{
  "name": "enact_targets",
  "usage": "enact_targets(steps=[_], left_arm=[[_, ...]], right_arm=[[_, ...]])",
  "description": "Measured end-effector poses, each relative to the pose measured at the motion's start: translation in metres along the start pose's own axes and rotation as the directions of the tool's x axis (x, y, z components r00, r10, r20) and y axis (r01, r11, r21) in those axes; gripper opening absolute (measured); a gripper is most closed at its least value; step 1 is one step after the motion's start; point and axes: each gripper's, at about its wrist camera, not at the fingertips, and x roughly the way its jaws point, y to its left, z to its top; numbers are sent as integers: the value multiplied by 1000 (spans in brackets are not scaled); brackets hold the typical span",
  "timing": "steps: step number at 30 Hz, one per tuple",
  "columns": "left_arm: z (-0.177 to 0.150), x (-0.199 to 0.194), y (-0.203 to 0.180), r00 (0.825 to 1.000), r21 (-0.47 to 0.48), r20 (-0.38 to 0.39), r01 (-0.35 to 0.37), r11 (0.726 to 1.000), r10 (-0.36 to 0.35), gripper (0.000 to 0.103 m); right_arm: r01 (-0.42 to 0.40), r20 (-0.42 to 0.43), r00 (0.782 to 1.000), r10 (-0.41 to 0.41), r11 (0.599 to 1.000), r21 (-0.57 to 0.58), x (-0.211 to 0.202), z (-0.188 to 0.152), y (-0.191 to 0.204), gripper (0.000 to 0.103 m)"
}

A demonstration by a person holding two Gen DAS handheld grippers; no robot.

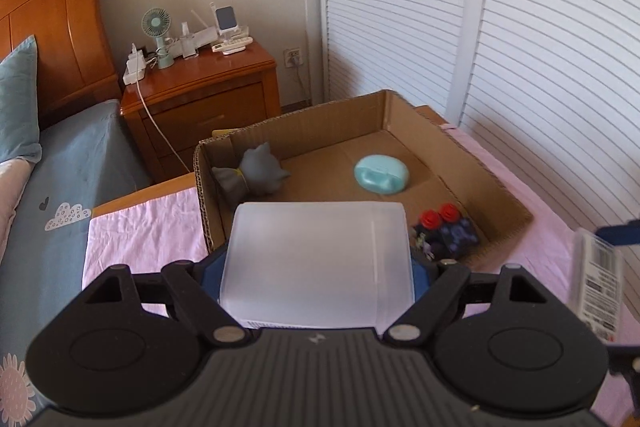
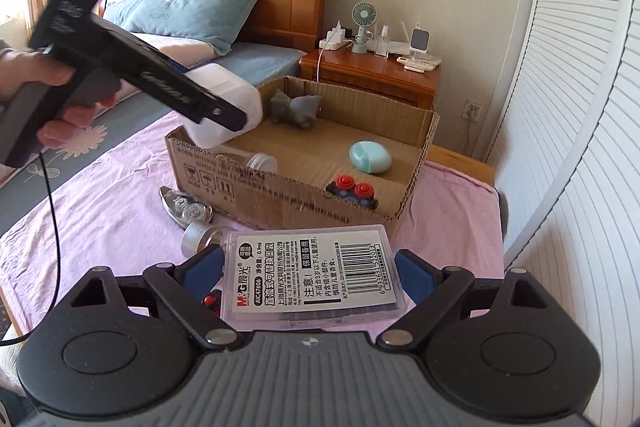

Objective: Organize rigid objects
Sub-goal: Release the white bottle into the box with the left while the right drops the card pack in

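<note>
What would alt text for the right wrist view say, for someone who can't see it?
A hand-held gripper grips a clear plastic case with a barcode label above a pink bedsheet. Ahead, an open cardboard box holds a grey toy, a mint case and a red-buttoned toy, while the other hand-held gripper carries a white box over it.

Frosted box (image 1: 316, 263) hides carton's (image 1: 372, 119) near wall; small jar (image 2: 262, 163) half hidden (behind carton wall).

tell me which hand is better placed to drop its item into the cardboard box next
Left, probably. The left gripper holds its frosted white box right above the cardboard box's near wall. The right gripper, holding the clear refill case, sits short of it.
</note>
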Motion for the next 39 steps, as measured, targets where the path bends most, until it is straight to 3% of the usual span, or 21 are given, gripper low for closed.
enact_targets(steps=[5, 10, 22, 31, 39], left_arm=[[6, 25, 9, 999, -42, 6, -32, 999, 32, 83], [8, 25, 10, 997, -45, 30, -73, 996, 75, 93], [-33, -48, 7, 1000, -27, 6, -5, 1000, 6, 98], [-80, -87, 0, 997, -32, 36, -71, 997, 72, 98], [-105, -105, 5, 994, -69, 94, -57, 996, 63, 98]], right_arm=[[1, -3, 1000, -1, 1000, -1, 5, 3, -3, 94], [7, -5, 1000, -7, 1000, -1, 8, 5, -2, 94], [9, -3, 1000, -9, 1000, 5, 8, 24, 6, 94], [7, -26, 1000, -5, 997, 77, 28, 59, 7, 94], [62, -101, 994, -51, 992, 109, 77, 96, -1, 94]])
